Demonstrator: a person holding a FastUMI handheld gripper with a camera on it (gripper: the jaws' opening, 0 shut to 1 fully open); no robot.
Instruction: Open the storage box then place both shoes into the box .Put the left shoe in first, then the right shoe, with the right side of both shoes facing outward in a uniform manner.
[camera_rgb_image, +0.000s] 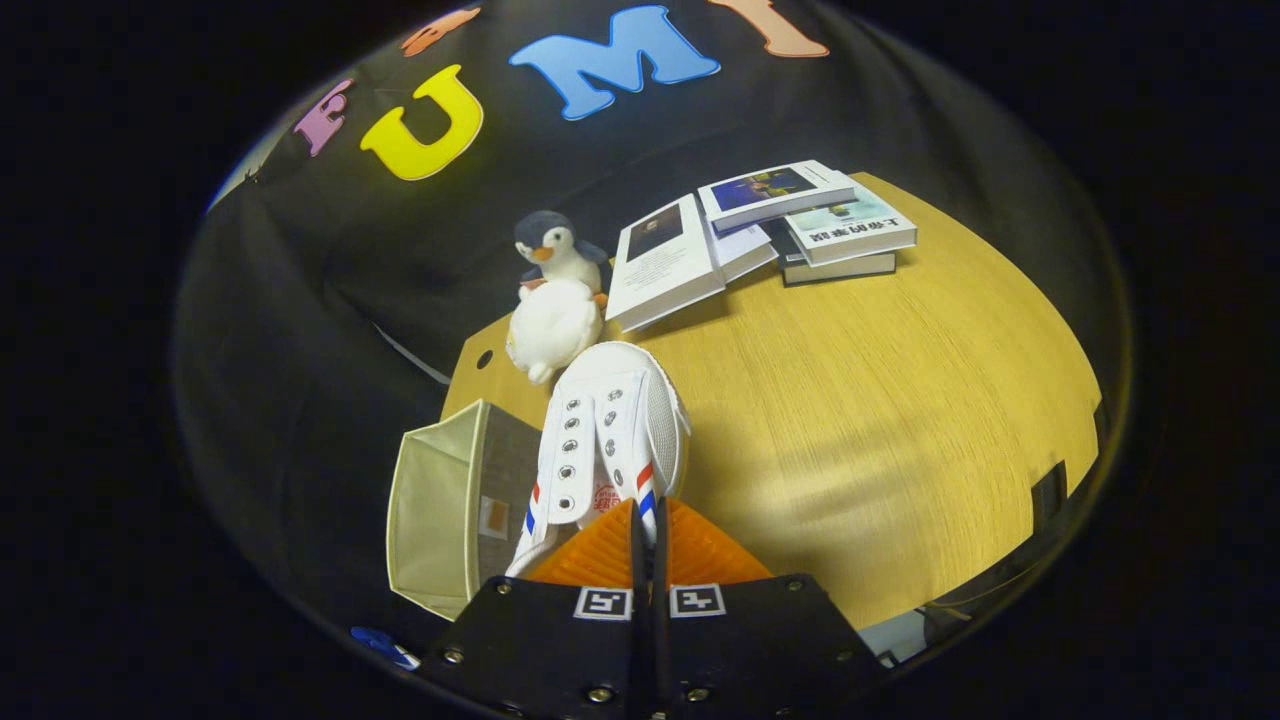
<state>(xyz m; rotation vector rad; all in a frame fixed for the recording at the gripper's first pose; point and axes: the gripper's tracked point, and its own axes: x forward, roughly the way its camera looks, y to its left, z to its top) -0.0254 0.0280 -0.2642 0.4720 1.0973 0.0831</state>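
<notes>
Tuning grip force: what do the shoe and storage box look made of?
Shoe, pinched between the closed jaws of the gripper: likely white canvas, matte, woven texture, metal eyelets. Storage box, left of the shoe: probably stiff fabric, beige, matte, flat folded panels. Both look soft.

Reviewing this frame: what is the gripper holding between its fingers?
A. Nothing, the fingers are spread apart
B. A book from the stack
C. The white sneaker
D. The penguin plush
C. The gripper has its fingers closed together on the heel end of the white sneaker, which hangs above the open storage box; the penguin plush and the books lie untouched on the table beyond.
</notes>
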